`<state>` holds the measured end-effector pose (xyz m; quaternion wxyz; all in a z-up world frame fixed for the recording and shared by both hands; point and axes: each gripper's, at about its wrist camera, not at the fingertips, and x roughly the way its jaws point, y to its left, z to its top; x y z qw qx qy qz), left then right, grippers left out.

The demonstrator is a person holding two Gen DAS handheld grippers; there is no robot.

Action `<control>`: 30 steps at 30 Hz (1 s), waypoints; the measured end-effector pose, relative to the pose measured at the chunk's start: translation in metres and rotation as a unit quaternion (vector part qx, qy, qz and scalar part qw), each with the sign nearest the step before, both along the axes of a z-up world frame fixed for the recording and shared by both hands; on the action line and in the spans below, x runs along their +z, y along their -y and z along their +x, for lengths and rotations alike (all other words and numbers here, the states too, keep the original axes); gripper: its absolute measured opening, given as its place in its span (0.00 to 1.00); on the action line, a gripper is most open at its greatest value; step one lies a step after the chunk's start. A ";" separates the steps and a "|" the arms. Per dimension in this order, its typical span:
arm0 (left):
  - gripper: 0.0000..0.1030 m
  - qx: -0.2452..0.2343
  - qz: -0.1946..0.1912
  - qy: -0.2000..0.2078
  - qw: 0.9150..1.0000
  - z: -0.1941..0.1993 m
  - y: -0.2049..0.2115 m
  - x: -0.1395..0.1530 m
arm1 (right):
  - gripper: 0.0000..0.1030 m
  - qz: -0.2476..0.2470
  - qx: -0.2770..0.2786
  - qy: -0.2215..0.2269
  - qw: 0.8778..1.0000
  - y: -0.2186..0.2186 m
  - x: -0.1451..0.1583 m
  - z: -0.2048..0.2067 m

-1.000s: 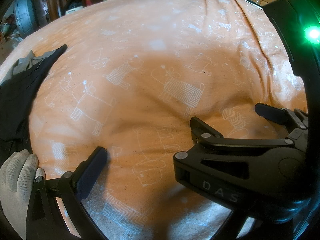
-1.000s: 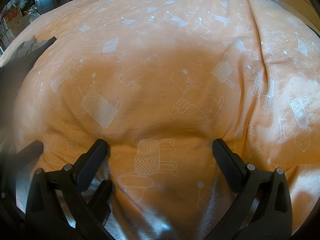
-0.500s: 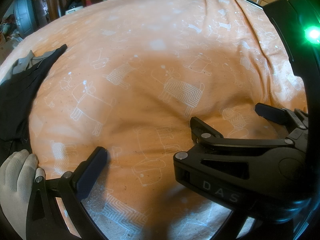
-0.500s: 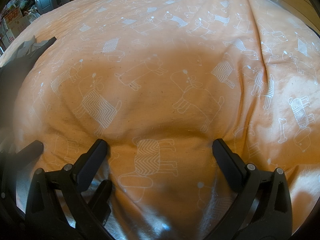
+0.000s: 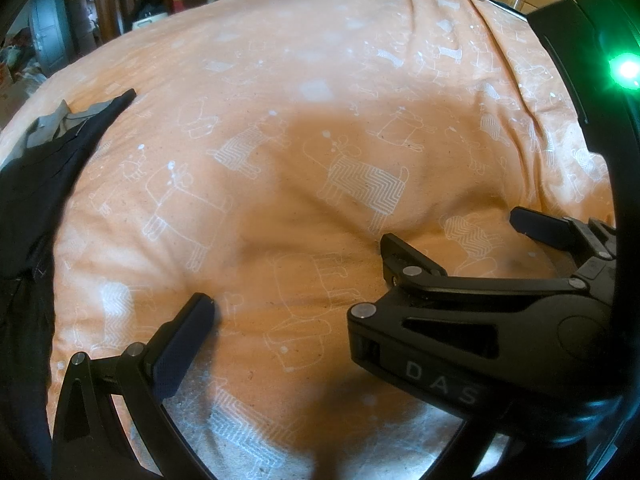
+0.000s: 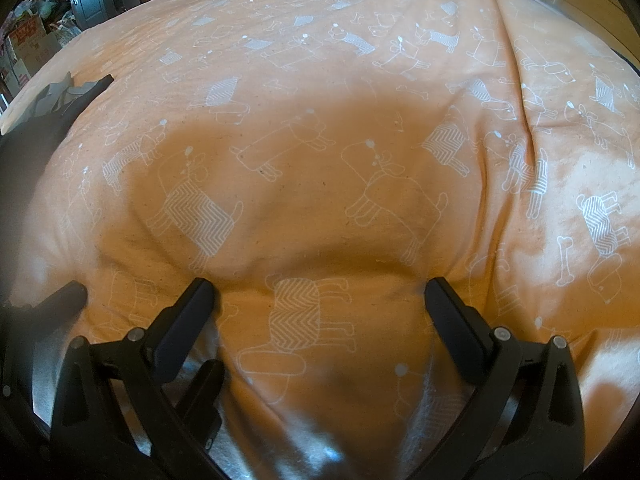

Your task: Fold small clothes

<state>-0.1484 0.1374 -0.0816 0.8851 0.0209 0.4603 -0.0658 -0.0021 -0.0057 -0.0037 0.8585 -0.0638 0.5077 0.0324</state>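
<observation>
Orange bedspread [image 5: 304, 92], soft cotton printed with white dogs, fills the left wrist view; the gloved hand has left the lower-left corner, so reaching looks underway. Dark clothes [image 5: 36, 184] lie crumpled at the bed's left edge. Left gripper [image 5: 280, 316] jaws spread.

Right wrist view: right gripper [image 6: 320, 292] jaws spread, empty, over the rumpled bedspread.

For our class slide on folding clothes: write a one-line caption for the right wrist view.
Open right gripper poised over an orange dog-print bedcover, dark clothes waiting at the far left.
</observation>
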 end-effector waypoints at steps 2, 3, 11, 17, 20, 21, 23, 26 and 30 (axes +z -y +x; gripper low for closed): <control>1.00 0.000 0.001 -0.002 1.000 0.000 0.000 0.000 | 1.00 0.002 0.000 -0.004 1.000 0.000 0.000 0.000; 1.00 0.000 0.001 -0.001 1.000 0.000 0.000 0.000 | 1.00 0.001 0.000 -0.001 1.000 0.000 0.000 0.000; 1.00 0.000 0.000 0.000 1.000 0.000 0.000 0.000 | 1.00 0.002 0.000 -0.002 1.000 0.000 0.000 0.000; 1.00 0.000 -0.001 0.001 1.000 0.000 -0.001 0.000 | 1.00 0.002 0.000 -0.002 1.000 0.000 0.000 0.000; 1.00 0.000 -0.001 0.002 1.000 0.000 -0.001 0.000 | 1.00 0.002 0.000 -0.002 1.000 0.000 0.000 0.000; 1.00 0.000 -0.001 0.001 1.000 0.001 -0.001 0.000 | 1.00 0.002 0.000 -0.002 1.000 0.000 0.000 0.000; 1.00 0.000 -0.001 0.001 1.000 0.000 0.000 0.000 | 1.00 0.002 0.000 -0.002 1.000 0.000 0.000 0.000; 1.00 0.000 -0.001 0.002 1.000 0.001 -0.001 0.000 | 1.00 0.002 0.000 -0.002 1.000 0.000 0.000 0.000; 1.00 0.000 0.001 -0.002 1.000 0.001 -0.001 0.000 | 1.00 0.002 0.000 -0.001 1.000 0.000 0.000 -0.001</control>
